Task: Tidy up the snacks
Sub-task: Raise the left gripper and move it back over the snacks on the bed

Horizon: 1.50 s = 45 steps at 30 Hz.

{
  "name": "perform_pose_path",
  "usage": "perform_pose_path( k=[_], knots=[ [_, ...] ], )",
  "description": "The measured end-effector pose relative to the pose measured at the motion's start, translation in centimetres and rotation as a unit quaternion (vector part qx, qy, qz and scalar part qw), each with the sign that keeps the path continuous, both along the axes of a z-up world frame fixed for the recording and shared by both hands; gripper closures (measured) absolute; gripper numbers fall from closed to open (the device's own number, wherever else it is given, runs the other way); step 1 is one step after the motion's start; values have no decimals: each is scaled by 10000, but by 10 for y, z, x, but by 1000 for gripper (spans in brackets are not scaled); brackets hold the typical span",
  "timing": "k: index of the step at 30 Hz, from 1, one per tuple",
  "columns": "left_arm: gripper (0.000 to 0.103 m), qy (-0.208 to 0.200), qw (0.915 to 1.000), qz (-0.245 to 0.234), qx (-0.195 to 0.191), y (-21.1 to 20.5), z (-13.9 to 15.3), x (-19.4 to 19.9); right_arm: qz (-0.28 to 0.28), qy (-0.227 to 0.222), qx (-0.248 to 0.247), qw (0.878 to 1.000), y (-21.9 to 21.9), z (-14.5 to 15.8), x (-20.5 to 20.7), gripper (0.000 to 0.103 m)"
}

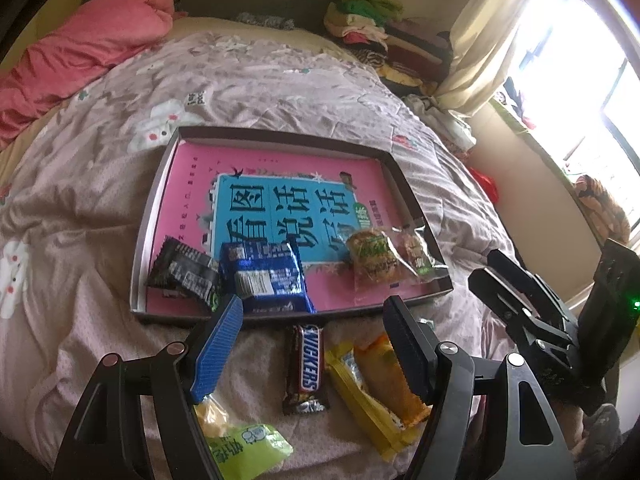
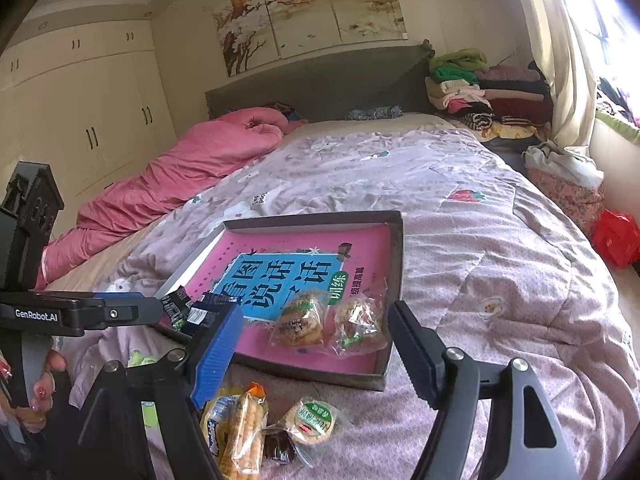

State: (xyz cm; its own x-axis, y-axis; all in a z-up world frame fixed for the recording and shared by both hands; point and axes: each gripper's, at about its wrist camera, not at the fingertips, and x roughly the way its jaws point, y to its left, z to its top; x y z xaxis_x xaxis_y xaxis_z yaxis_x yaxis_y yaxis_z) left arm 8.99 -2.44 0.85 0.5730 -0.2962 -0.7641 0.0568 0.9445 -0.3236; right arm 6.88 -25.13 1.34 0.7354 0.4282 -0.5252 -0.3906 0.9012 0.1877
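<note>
- Left wrist view, nearest: the left tool hangs with its jaws well apart and nothing between the pads. It frames the Snickers bar and the yellow wafer pack, both loose on the quilt; a green packet lies by the lower jaw.
- Likely step: pick one loose snack. Centre the pads on the bar alone, across its narrow width, to avoid pinching quilt or the wafer pack just beside it.
- Right wrist view: the right tool is also empty and open, above a round cookie.
- Beyond: the shallow tray already holds a black packet, a blue packet and clear-wrapped pastries; the bare pink floor between them suits the next drop.
</note>
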Motion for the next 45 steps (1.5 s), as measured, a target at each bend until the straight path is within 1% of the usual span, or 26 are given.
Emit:
perform_pose_path(
  k=[4, 9, 14, 22, 28, 34, 38, 41, 45],
  knots=[
    [29, 97, 9999, 23, -37, -1, -4, -3, 35, 8, -27, 10000, 0, 0, -3, 28],
    [29, 143, 9999, -5, 47, -7, -3, -8, 61, 7, -27, 10000, -2, 0, -9, 28],
    [29, 78, 9999, -9, 148, -10, 3, -15, 41, 17, -23, 10000, -5, 0, -13, 27],
    [29, 240, 9997, 11, 90, -16, 2, -23, 113, 33, 10, 9999, -7, 2, -20, 25],
    [29, 289, 9993, -78, 208, -22, 1, -28, 80, -40, 13, 10000, -10, 7, -25, 25],
    [29, 382, 9990, -119, 206, -26, -2, -30, -21, 0, 73, 10000, -19, 8, -27, 25],
    [29, 406, 9988, -171, 208, -30, -4, -32, -40, 50, 14, 10000, -20, 6, -28, 25],
    [29, 484, 9984, -178, 251, -34, -7, -33, -24, 68, -22, 10000, -20, 6, -30, 25],
    [29, 622, 9975, -249, 215, -38, -15, -35, -36, 81, -76, 9999, -19, 7, -30, 24]
  ],
)
